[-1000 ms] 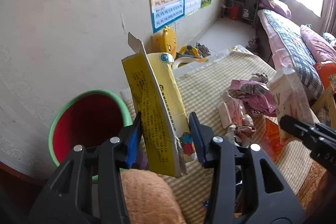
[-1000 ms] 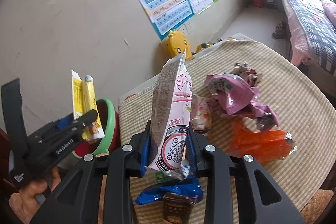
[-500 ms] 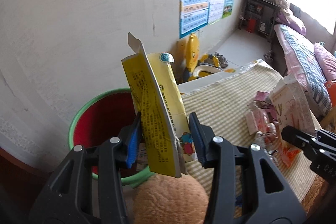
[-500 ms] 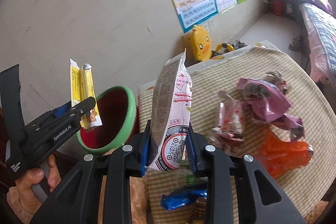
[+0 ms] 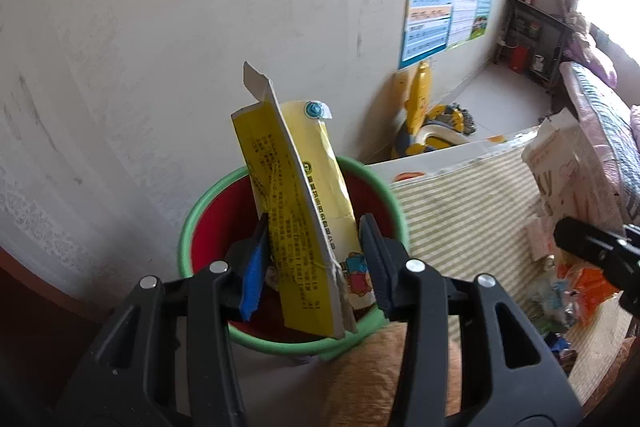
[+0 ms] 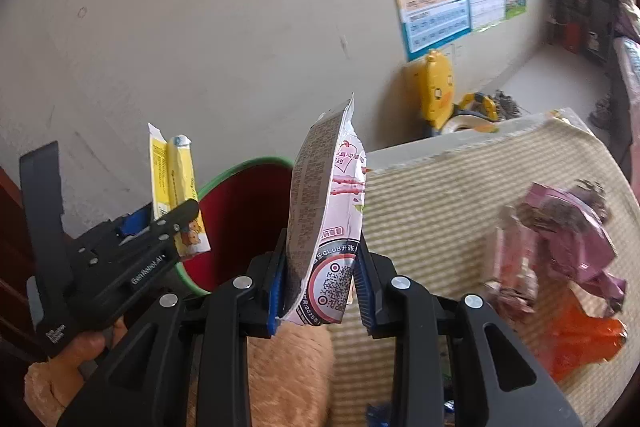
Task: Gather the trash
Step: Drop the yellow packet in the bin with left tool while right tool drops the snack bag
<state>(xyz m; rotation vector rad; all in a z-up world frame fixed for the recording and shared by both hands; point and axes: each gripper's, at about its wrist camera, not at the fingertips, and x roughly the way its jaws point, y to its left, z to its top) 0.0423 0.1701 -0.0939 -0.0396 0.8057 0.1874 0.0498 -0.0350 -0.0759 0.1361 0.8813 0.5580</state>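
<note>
My left gripper (image 5: 314, 263) is shut on a yellow carton (image 5: 300, 211) and holds it upright just over the red bin with a green rim (image 5: 200, 211). It also shows in the right wrist view (image 6: 172, 227), with the yellow carton (image 6: 172, 179) at the bin's (image 6: 244, 203) left rim. My right gripper (image 6: 320, 279) is shut on a pink and white snack bag (image 6: 328, 219), held upright beside the bin. The snack bag also shows in the left wrist view (image 5: 560, 167).
A striped table (image 6: 440, 195) holds a pink wrapper (image 6: 568, 227), an orange wrapper (image 6: 580, 343) and small packets (image 6: 508, 267). A plush orange surface (image 6: 288, 367) lies below the grippers. A wall stands behind the bin; a yellow toy (image 6: 436, 87) is on the floor.
Both grippers have moved left toward the bin. The yellow carton is now over the bin's opening, and the snack bag is closer to the rim.
</note>
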